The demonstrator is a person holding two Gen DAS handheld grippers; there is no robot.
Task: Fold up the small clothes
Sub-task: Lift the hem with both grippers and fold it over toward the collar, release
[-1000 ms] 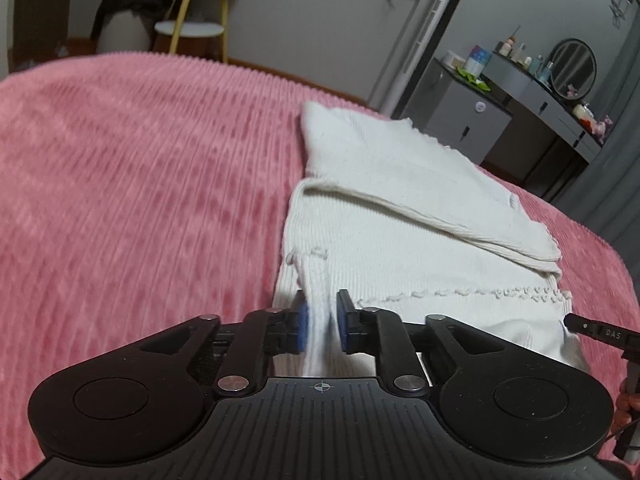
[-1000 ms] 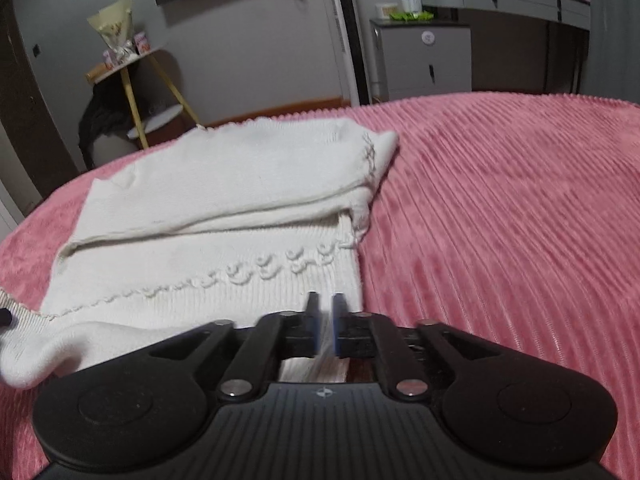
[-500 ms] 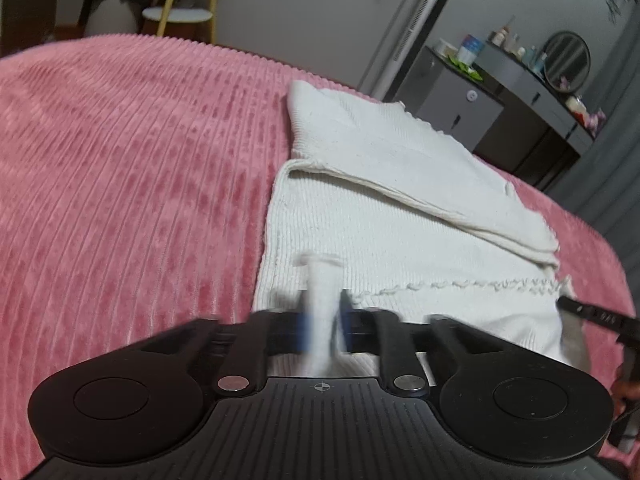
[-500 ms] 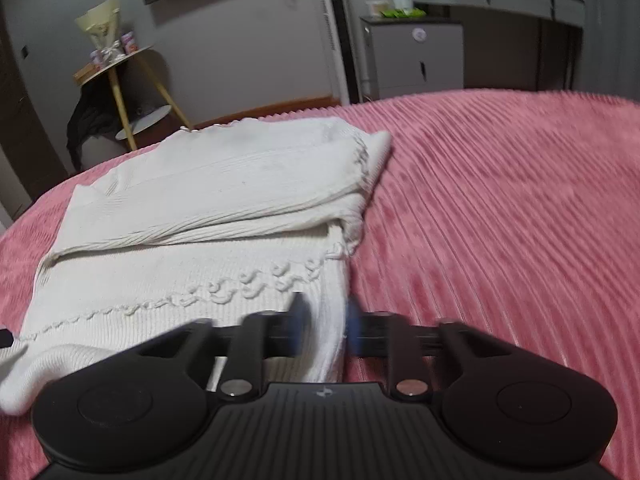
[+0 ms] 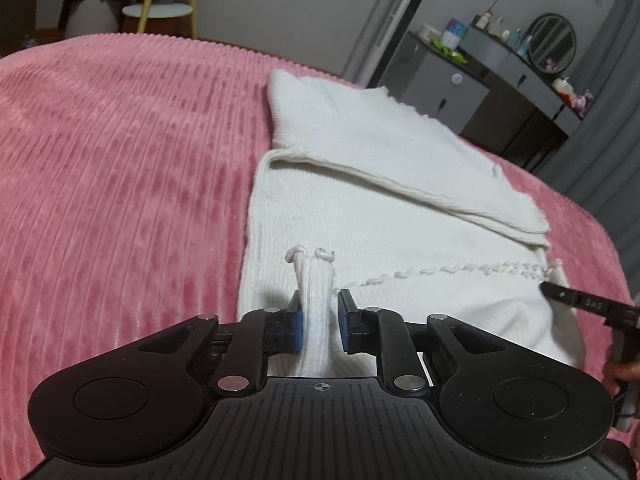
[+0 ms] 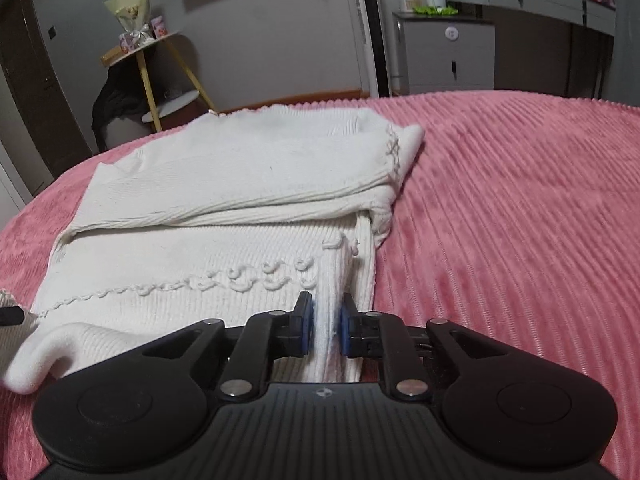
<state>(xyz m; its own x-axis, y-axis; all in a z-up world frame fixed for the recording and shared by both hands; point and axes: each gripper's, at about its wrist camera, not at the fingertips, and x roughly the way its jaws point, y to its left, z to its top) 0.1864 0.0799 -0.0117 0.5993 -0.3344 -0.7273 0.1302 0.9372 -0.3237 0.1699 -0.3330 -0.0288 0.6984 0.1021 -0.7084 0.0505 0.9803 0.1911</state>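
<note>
The left gripper point(image 5: 320, 322), at the bottom centre of its own view, has a bunched fold of the white knit garment point(image 5: 384, 216) pinched between its blue pads point(image 5: 297, 330). The left pad presses the cloth, while a narrow gap shows beside the right pad. The garment lies on the pink ribbed blanket point(image 5: 120, 184), filling the middle of the frame, its far part folded over the near part. Only this view shows the tip of the right gripper point(image 5: 580, 302) entering at the right edge beside the garment's hem, and a round mirror point(image 5: 552, 42) on a dresser in the upper right.

In the right wrist view the right gripper point(image 6: 326, 326) sits at the bottom centre, its jaws having just eased slightly wider, with the garment's right edge point(image 6: 224, 204) between the pads and gripped. Only here does a stool with a bouquet point(image 6: 132, 12) appear in the upper left, and a row of looped stitching point(image 6: 264, 276) across the cloth shows clearly.
</note>
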